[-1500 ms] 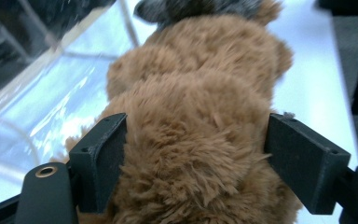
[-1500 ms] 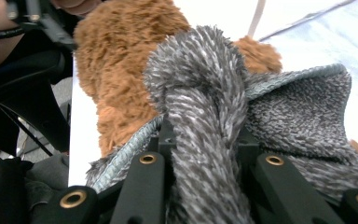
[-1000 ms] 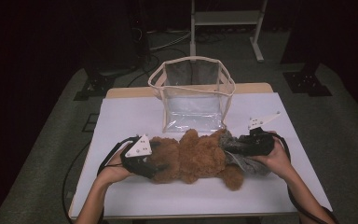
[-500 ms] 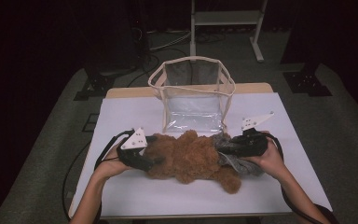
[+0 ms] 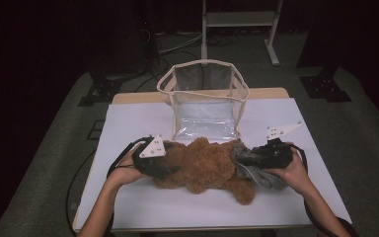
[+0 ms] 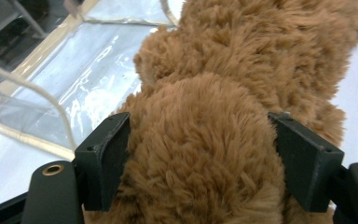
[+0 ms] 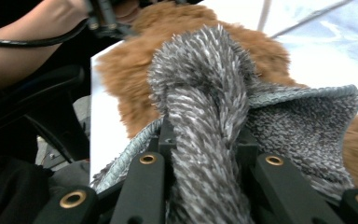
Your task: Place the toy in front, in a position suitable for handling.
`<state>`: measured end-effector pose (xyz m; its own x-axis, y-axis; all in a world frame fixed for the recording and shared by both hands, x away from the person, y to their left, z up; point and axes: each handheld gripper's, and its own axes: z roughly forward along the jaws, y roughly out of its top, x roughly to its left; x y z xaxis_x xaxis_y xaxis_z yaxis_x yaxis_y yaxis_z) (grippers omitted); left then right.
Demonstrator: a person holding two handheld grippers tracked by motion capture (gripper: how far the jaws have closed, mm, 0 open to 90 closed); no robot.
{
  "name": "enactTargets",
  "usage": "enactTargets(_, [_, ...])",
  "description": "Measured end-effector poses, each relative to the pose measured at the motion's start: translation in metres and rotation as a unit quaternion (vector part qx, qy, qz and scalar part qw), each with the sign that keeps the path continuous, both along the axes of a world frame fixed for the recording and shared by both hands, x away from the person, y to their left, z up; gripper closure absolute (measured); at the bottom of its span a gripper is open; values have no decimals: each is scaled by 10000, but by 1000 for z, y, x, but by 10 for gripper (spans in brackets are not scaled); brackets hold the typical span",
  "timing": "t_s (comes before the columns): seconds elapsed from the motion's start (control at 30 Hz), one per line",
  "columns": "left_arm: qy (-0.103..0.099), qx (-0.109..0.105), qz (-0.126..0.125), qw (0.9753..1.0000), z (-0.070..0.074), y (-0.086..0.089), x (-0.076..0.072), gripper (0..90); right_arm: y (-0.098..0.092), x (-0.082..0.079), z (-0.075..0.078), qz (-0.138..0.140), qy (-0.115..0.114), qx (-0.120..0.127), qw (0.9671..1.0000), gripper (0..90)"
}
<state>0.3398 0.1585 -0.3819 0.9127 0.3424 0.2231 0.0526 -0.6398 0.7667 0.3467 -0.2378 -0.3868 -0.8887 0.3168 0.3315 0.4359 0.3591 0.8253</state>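
A brown plush toy (image 5: pixel 207 165) lies on its side across the white table (image 5: pixel 128 123), with a grey fuzzy cloth (image 5: pixel 259 175) at its right end. My left gripper (image 5: pixel 167 170) clamps the toy's left end; in the left gripper view its jaws press into a rounded lump of brown fur (image 6: pixel 200 149) from both sides. My right gripper (image 5: pixel 246 159) is shut on a bunched fold of the grey cloth (image 7: pixel 205 93), and brown fur (image 7: pixel 130 107) shows behind it. A hand holds each gripper.
A clear plastic bag (image 5: pixel 205 101) with a cream rim stands open just behind the toy, and its clear wall (image 6: pixel 88 79) lies close beside the left jaw. The table's front edge (image 5: pixel 212 228) is near the person's forearms. A white metal stand (image 5: pixel 239 19) is on the floor beyond.
The left gripper has edged slightly away from the person with the toy's end. The right gripper drifted left, then back right. Both grips hold.
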Motion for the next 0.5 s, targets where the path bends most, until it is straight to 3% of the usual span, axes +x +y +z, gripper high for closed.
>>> enactTargets(0.13, [56, 10, 56, 10000, 0, 3, 5, 244, 17, -3, 3, 172, -92, -45, 9998, 717])
enactTargets(0.27, [78, -89, 42, 9999, 5, 6, 4, 244, 32, 4, 10, 118, -193, -34, 9997, 717])
enactTargets(0.5, [-186, -63, -479, 9987, 25, -21, -8, 202, 23, 11, 10, -63, -171, 10, 9998, 716])
